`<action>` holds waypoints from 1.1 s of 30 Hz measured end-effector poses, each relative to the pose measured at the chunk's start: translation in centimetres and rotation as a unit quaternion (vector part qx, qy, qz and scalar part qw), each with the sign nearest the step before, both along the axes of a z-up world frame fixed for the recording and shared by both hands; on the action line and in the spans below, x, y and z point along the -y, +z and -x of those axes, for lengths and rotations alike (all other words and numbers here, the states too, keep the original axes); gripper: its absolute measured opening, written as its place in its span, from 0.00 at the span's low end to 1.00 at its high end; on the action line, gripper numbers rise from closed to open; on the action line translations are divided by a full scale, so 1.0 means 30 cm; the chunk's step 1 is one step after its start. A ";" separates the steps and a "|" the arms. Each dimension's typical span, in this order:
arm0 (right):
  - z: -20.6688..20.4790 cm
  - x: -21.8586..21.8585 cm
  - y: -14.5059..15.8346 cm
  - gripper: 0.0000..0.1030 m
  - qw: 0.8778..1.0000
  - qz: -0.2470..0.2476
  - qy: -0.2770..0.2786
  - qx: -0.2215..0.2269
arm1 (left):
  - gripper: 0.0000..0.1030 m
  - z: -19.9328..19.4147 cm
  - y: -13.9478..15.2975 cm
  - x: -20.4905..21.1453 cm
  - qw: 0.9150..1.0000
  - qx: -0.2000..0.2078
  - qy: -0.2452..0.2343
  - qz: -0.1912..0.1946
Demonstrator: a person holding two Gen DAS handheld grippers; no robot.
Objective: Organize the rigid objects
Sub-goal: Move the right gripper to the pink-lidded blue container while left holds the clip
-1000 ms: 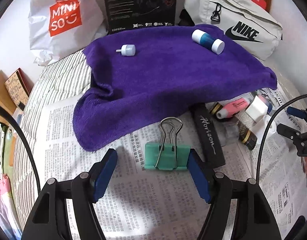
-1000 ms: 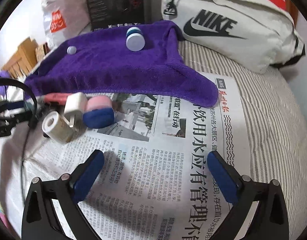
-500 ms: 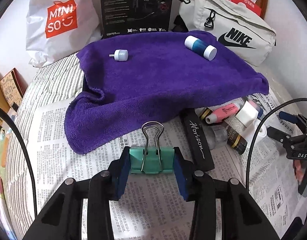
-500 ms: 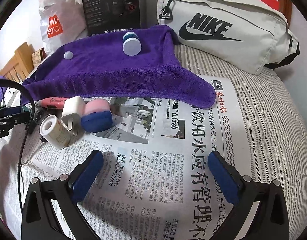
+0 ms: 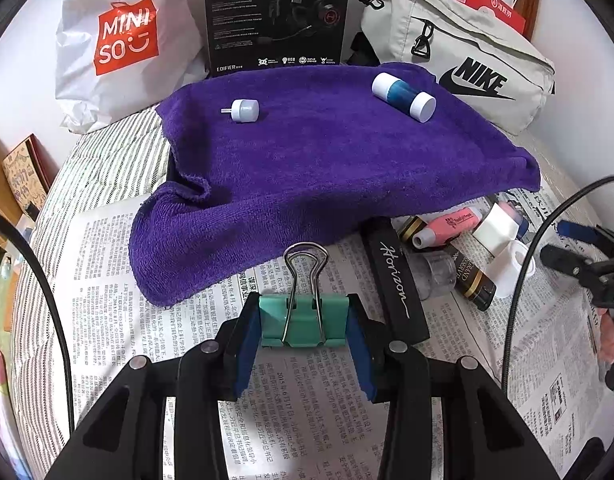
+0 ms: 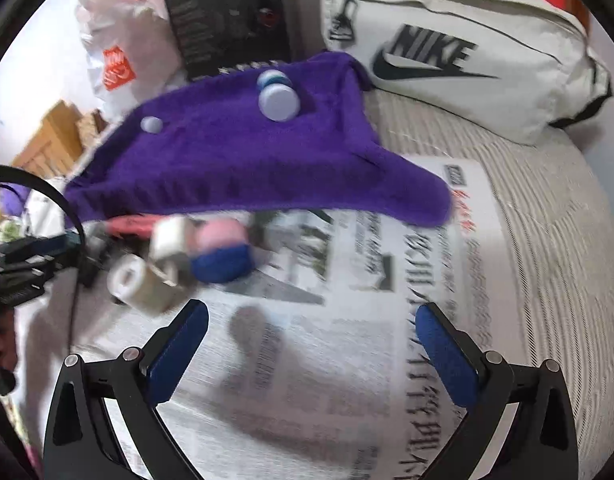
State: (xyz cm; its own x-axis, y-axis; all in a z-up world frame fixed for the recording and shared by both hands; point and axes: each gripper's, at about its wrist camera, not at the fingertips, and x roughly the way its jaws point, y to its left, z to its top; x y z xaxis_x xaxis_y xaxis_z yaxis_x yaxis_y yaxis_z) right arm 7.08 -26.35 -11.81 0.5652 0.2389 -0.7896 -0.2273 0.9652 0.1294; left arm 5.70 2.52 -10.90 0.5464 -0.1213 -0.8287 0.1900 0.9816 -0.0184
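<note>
Plainly, the biggest risk sits with the purple towel (image 5: 327,168) draped over the bed: it looks the likely drop-off, already carrying a blue-and-white bottle (image 5: 403,97) and a small white cap (image 5: 245,110), and its near hem hangs just beyond the clip, so a low carry could snag the fold or nudge the bottle into rolling. Next, the newspaper (image 5: 119,280) under the clip is loose and could drag along. The left tool (image 5: 305,330) has just been closing and now pinches the green binder clip (image 5: 303,320) by its two ends; those ends are smooth, so it may twist or slip. Its long axis runs across between the pads, wire handles pointing away toward the towel. The right tool (image 6: 311,350) is wide and empty.
</note>
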 end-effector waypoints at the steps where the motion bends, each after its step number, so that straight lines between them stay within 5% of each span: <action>1: -0.004 -0.012 0.008 1.00 1.000 0.001 0.006 0.005 | 0.38 -0.001 0.000 0.000 1.000 0.000 0.001 -0.001; 15: -0.015 -0.115 -0.035 0.96 0.997 0.050 0.046 0.026 | 0.38 -0.001 -0.005 0.003 1.000 0.004 0.005 -0.005; 25: -0.044 -0.154 -0.009 0.72 0.995 0.056 0.080 0.027 | 0.38 0.001 -0.007 0.004 1.000 0.005 0.006 -0.007; 30: -0.050 -0.165 -0.012 0.70 0.994 0.054 0.089 0.043 | 0.38 0.000 -0.007 0.005 1.000 0.007 0.010 -0.007; 33: -0.048 -0.162 -0.010 0.58 0.993 0.044 0.097 0.048 | 0.38 0.006 -0.008 0.006 1.000 0.011 0.013 -0.007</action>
